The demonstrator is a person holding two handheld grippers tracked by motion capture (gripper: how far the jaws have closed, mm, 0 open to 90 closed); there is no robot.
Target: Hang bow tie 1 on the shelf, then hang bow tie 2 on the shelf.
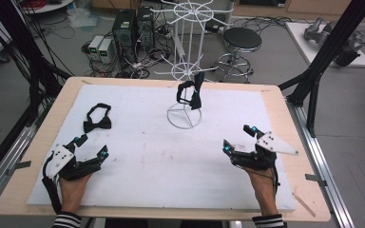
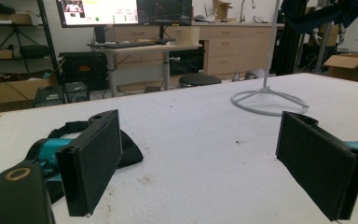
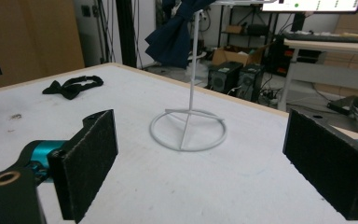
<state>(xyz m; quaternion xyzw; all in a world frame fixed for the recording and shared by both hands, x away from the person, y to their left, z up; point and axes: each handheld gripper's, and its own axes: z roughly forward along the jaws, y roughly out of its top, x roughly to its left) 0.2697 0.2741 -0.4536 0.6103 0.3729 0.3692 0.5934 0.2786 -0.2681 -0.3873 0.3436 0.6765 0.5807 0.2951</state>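
Bow tie (image 1: 97,119) flat on tabletop (image 1: 147,152), just ahead of left hand-held gripper (image 1: 91,146), long axis crosswise; both hand-held grippers wide open, empty; right hand-held gripper (image 1: 238,137) well apart

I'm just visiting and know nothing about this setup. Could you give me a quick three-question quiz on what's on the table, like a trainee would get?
1. True or false: a bow tie lies flat on the white mat.
2. What hangs on the white wire stand? A) a glove B) a dark bow tie C) a cable
3. How do the jaws of the left gripper and the right gripper stand?

Key: 1 true. 2 B. 3 Both open, holding nothing.
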